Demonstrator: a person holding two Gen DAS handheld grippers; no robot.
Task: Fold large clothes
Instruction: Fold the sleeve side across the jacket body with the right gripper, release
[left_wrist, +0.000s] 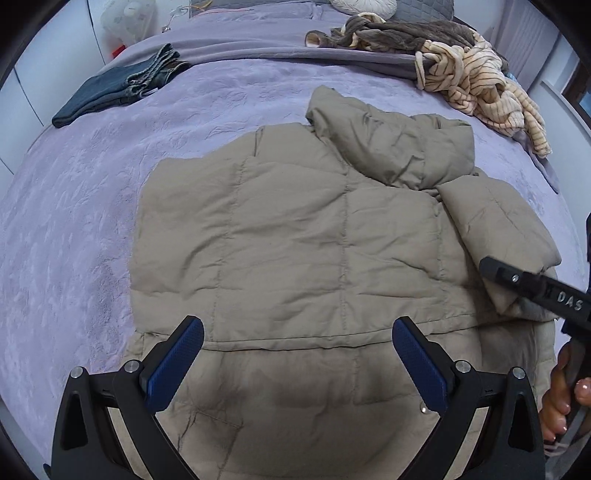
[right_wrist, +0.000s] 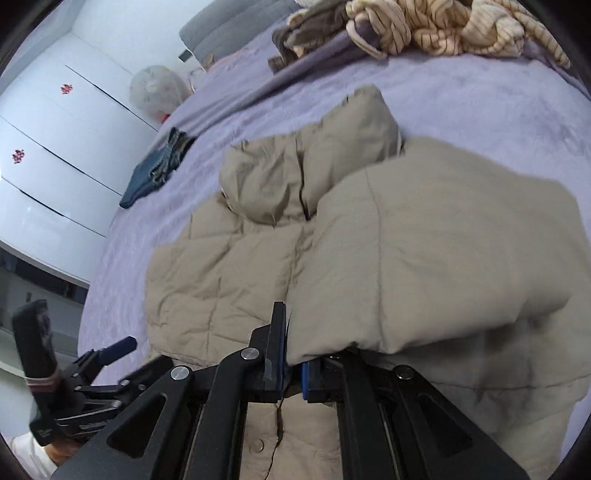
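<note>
Lilac-covered bed (left_wrist: 92, 206) beside white wardrobe doors (right_wrist: 48, 147).

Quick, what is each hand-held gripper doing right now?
Left hand-held gripper: open, holding nothing.
Right hand-held gripper: closed on the jacket sleeve.

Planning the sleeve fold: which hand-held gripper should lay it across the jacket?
Right. The right hand-held gripper is shut on the beige jacket sleeve; the left hand-held gripper hovers open and empty.

Tan puffer jacket (left_wrist: 295, 236) spread back-up on a lilac bedspread (left_wrist: 92, 206)

Left gripper (left_wrist: 297, 363) over the hem, blue pads (left_wrist: 173, 363) wide apart — nothing between. Folded jeans (left_wrist: 110, 92) far left; striped and brown clothes heap (left_wrist: 443, 62) far right.
</note>
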